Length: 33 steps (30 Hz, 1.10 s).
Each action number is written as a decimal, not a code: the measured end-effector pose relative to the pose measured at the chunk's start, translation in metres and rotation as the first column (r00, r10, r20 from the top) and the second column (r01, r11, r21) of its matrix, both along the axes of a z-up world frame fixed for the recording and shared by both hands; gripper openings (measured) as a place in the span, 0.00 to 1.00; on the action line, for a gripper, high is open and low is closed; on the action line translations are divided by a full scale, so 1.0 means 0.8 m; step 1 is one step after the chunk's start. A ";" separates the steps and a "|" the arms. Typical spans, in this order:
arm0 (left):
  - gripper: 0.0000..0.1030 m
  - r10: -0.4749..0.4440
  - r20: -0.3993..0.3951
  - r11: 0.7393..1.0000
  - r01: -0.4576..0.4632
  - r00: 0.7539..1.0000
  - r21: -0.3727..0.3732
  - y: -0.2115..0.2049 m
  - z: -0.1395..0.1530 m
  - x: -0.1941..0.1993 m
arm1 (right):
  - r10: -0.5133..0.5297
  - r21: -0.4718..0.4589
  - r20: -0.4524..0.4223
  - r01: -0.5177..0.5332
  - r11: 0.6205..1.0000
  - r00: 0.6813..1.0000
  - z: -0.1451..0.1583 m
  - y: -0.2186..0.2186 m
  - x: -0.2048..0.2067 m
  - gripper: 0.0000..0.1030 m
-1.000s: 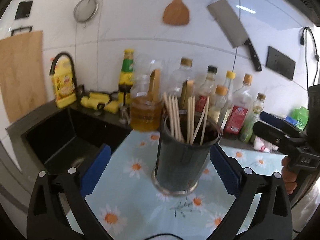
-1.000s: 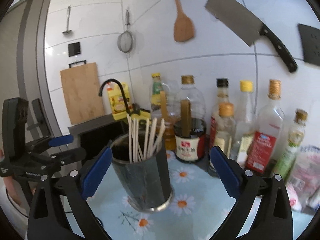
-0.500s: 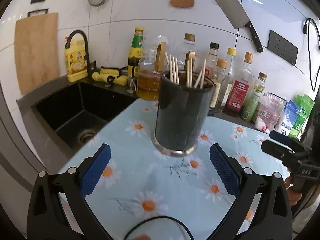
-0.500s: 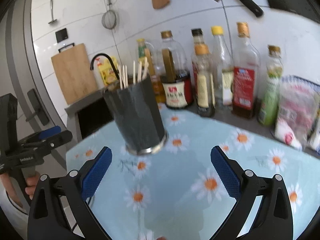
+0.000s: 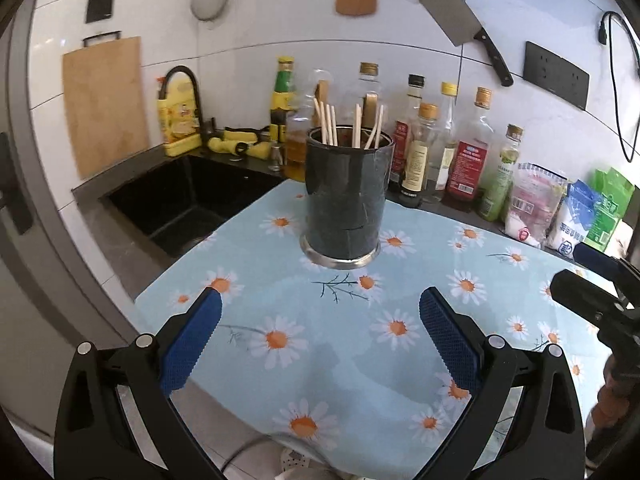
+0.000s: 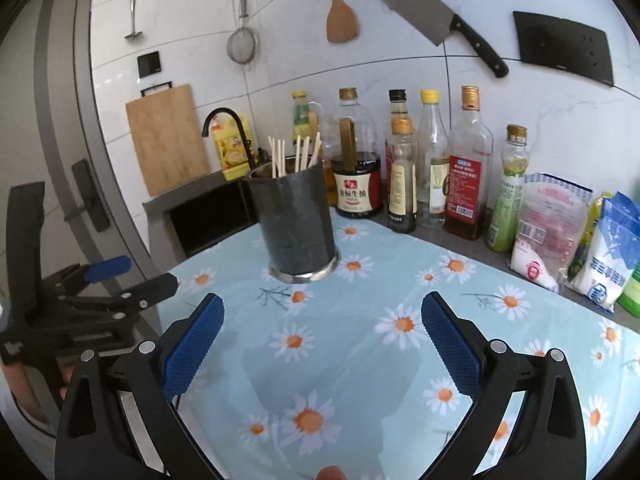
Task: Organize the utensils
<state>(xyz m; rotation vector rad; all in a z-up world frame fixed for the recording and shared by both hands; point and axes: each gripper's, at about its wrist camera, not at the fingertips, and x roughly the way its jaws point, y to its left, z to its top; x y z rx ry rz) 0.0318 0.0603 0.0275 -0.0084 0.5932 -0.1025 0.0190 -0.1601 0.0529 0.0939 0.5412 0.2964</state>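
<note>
A dark cylindrical utensil holder [image 5: 345, 196] [image 6: 295, 222] with a metal base stands upright on the daisy-print cloth [image 5: 340, 344] [image 6: 360, 352]. Several wooden chopsticks [image 5: 348, 126] [image 6: 294, 156] stick out of its top. My left gripper [image 5: 318, 334] hovers open near the cloth's front edge, well short of the holder, nothing between its blue pads. My right gripper [image 6: 322, 332] is likewise open and empty, to the holder's right and nearer. Each gripper shows in the other's view: the right one [image 5: 592, 288] at the right edge, the left one [image 6: 120, 284] at the left.
A black sink [image 5: 188, 200] with a curved tap [image 5: 182, 80] lies left of the cloth. Several sauce and oil bottles [image 6: 464, 168] line the wall; food bags [image 6: 560, 232] sit at the right. A cleaver [image 6: 432, 20], wooden spatula [image 6: 340, 16], strainer and cutting board [image 6: 166, 136] hang on the tiles.
Both grippers have pulled back from the holder and risen; it now stands farther off and smaller in both views. Both stayed open and empty.
</note>
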 end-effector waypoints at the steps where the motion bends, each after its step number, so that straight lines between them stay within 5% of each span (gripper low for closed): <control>1: 0.94 0.007 -0.008 1.000 -0.007 1.000 -0.011 0.000 0.000 -0.003 | -0.009 -0.004 -0.006 0.009 1.000 1.000 0.002 0.000 -0.006 0.92; 6: 0.94 0.034 -0.054 0.999 -0.036 0.998 -0.030 -0.008 -0.008 -0.029 | -0.020 -0.046 0.004 0.020 0.999 1.000 0.001 0.005 -0.031 0.92; 12: 0.94 0.029 -0.118 0.998 -0.036 0.993 -0.060 -0.017 -0.015 -0.042 | -0.017 -0.046 -0.085 0.013 0.999 0.996 -0.012 -0.002 -0.030 0.92; 33: 0.94 0.014 -0.075 1.000 -0.014 0.997 0.002 -0.018 0.005 -0.053 | -0.088 -0.034 -0.107 0.084 0.996 0.990 -0.014 -0.001 -0.044 0.92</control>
